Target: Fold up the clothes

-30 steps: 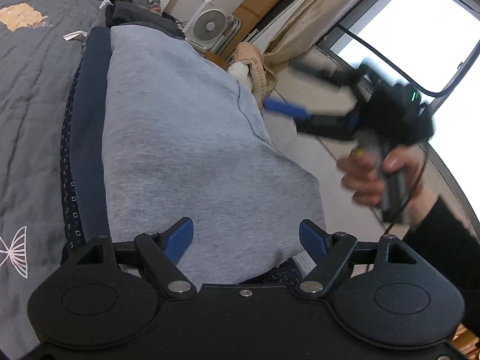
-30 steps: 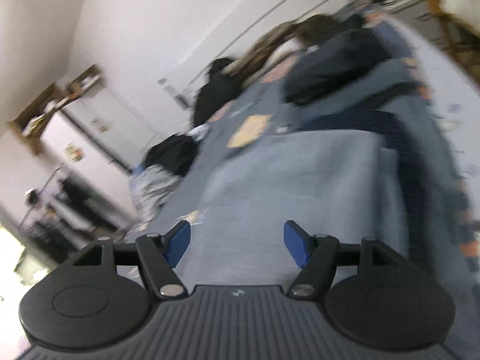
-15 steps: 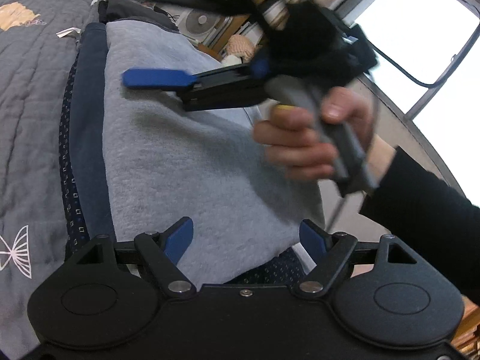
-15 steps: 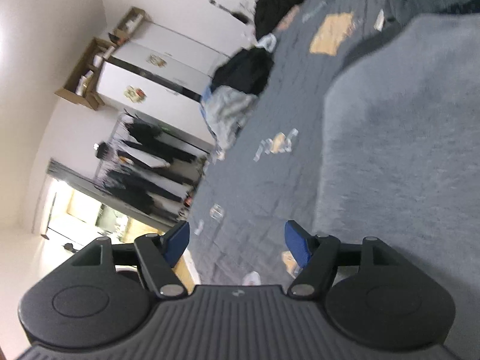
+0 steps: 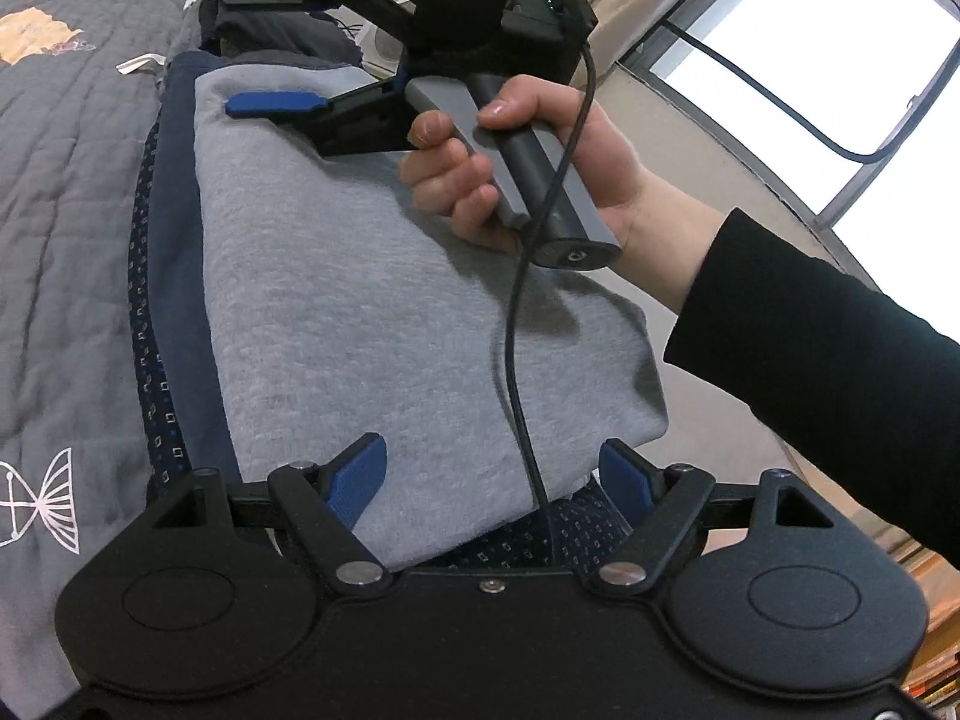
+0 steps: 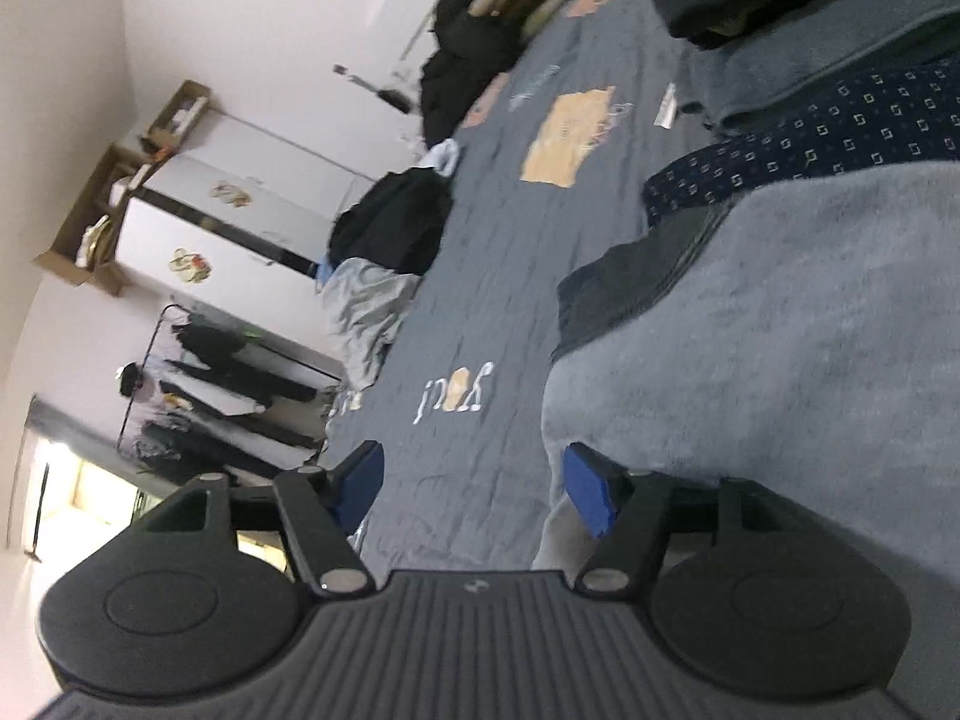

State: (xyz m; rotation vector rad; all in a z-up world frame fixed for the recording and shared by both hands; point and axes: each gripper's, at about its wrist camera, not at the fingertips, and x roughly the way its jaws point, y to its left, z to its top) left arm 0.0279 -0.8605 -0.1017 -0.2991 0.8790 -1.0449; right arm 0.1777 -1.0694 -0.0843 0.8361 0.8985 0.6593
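The quilted grey bedspread (image 5: 66, 192) lay across the bed at nine o'clock, printed with a white butterfly motif, and served as the folding place. On it a navy patterned garment (image 5: 147, 360) showed as a narrow strip along the left edge, and on top of that sat the grey fleece garment (image 5: 360, 324), spread flat with its near hem at six o'clock, which suggests to me a stack being built or a fold being lined up.

The left hand-held gripper (image 5: 492, 477) hovered over that near hem, its blue pads wide apart and gripping nothing; the hem lay between and beneath them, not pinched. I judged it was waiting there to take the near edge once the other side was ready.

Toward twelve o'clock the right hand-held gripper (image 5: 336, 81) reached over the far end of the fleece, carried by the person's right hand (image 5: 528, 174), black sleeve at three o'clock, its cable hanging down across the cloth. Only one blue pad showed from there, just above the fleece near its far left corner. In its own view the right hand-held gripper's jaws stood open and had just been closing a little, with only bedspread between them and the fleece's edge beside the right-hand pad. That placing looked aimed at catching the garment's side edge.
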